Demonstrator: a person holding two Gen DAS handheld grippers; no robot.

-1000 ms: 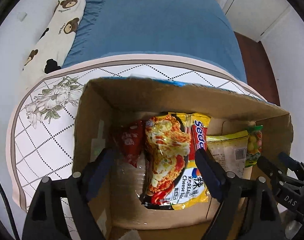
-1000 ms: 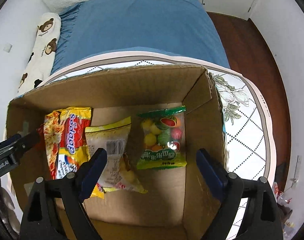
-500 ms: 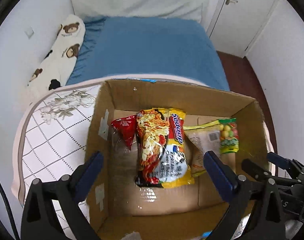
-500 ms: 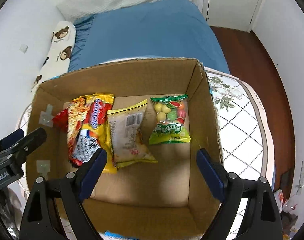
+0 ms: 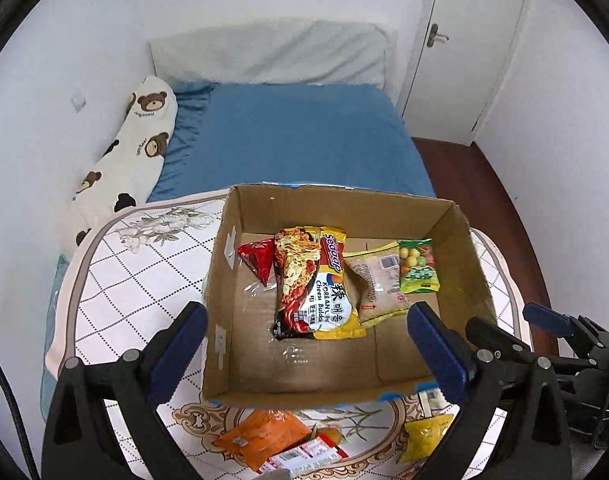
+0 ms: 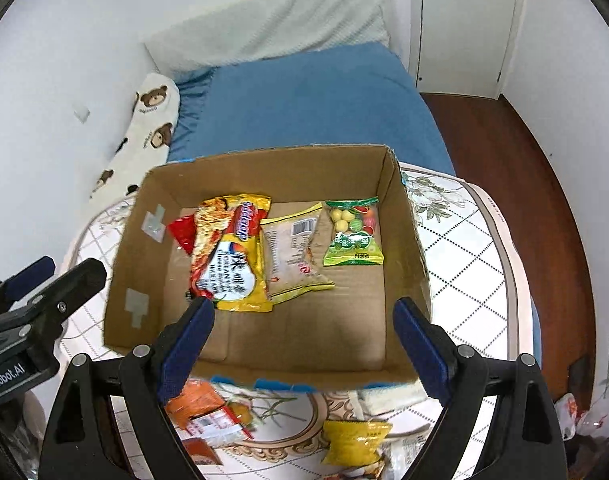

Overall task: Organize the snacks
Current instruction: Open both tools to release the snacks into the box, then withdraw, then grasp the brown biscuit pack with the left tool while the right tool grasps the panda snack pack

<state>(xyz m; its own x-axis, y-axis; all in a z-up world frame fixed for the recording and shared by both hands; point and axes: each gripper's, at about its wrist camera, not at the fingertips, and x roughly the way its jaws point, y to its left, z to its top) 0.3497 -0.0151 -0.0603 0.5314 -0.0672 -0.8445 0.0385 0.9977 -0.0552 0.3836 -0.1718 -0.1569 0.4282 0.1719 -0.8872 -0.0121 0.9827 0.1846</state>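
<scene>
An open cardboard box [image 5: 224,280] [image 6: 404,220] stands on the table. Inside lie a red packet [image 5: 258,258] [image 6: 182,234], a yellow noodle pack [image 5: 316,284] [image 6: 228,252], a pale packet [image 5: 378,284] [image 6: 292,252] and a green candy bag [image 5: 418,266] [image 6: 354,236]. My left gripper [image 5: 304,344] is open and empty, above the box's near part. My right gripper [image 6: 304,340] is open and empty, above the box's near wall. Loose snacks lie in front of the box: an orange packet [image 5: 260,434] [image 6: 194,402] and a yellow packet [image 5: 424,436] [image 6: 354,442].
The table has a white quilted floral cloth [image 5: 116,276] [image 6: 464,272]. A bed with a blue sheet [image 5: 300,140] [image 6: 304,108] and a bear-print pillow [image 5: 124,156] lies behind. A white door [image 5: 464,40] stands at the back right. The other gripper shows at each view's edge [image 5: 544,340] [image 6: 36,300].
Both grippers have pulled back and up from inside the box. The whole box and the snacks in front of it have come into view. Both stay open and empty.
</scene>
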